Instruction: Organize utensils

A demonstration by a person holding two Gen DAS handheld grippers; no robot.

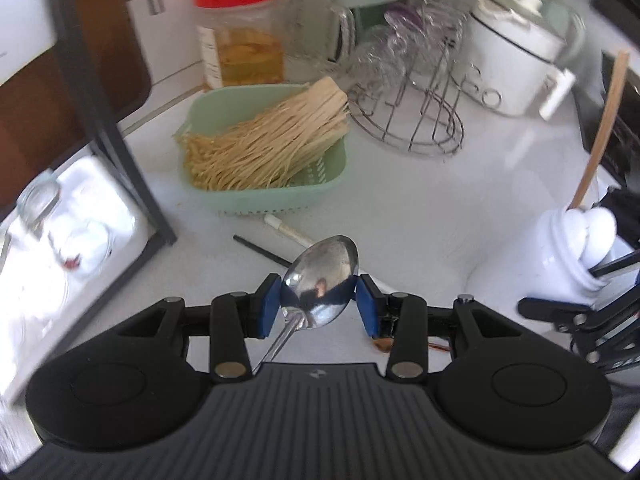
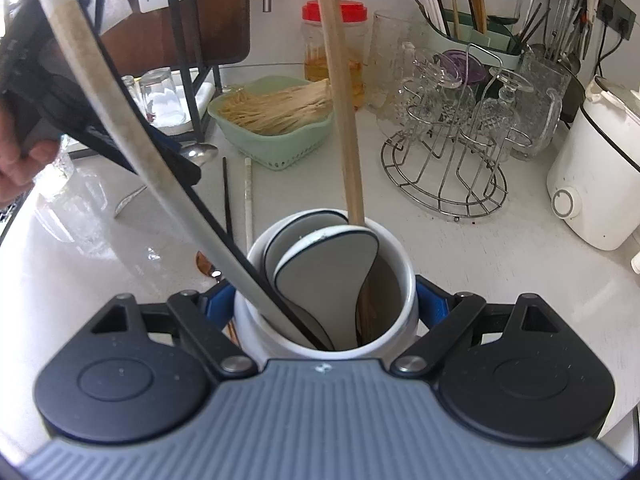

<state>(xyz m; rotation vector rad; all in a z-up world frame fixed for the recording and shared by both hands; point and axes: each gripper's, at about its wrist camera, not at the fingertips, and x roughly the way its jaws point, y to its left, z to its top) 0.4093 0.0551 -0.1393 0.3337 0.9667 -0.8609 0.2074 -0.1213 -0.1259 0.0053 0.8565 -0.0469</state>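
While the left wrist view looks down on the glossy white counter (image 1: 400, 200), the left gripper (image 1: 318, 300) has its blue pads pressed on both edges of a polished steel spoon (image 1: 320, 280), bowl up and forward, thin handle slanting back under the gripper body. Beyond the spoon lie a black chopstick (image 1: 260, 250) and a white one (image 1: 288, 232), flat on the counter. Behind them sits a pale green slotted plastic basket (image 1: 280, 196) heaped with dry noodles, then a clear jar with a red lid (image 1: 236, 28) and a chrome wire glass rack (image 1: 408, 120). At far right stands a white ceramic holder (image 1: 576, 248).

Right wrist view: the right gripper (image 2: 326, 308) has its jaws spread wide, blue pads against either side of the cylindrical white holder (image 2: 404, 280). Inside lean a rounded flat spatula head with a dark rim (image 2: 324, 264), a long wooden handle (image 2: 344, 120) and a white handle (image 2: 120, 128). At upper left a hand (image 2: 16, 160) carries the other gripper, the spoon's bowl (image 2: 200, 154) showing past it, off the counter.
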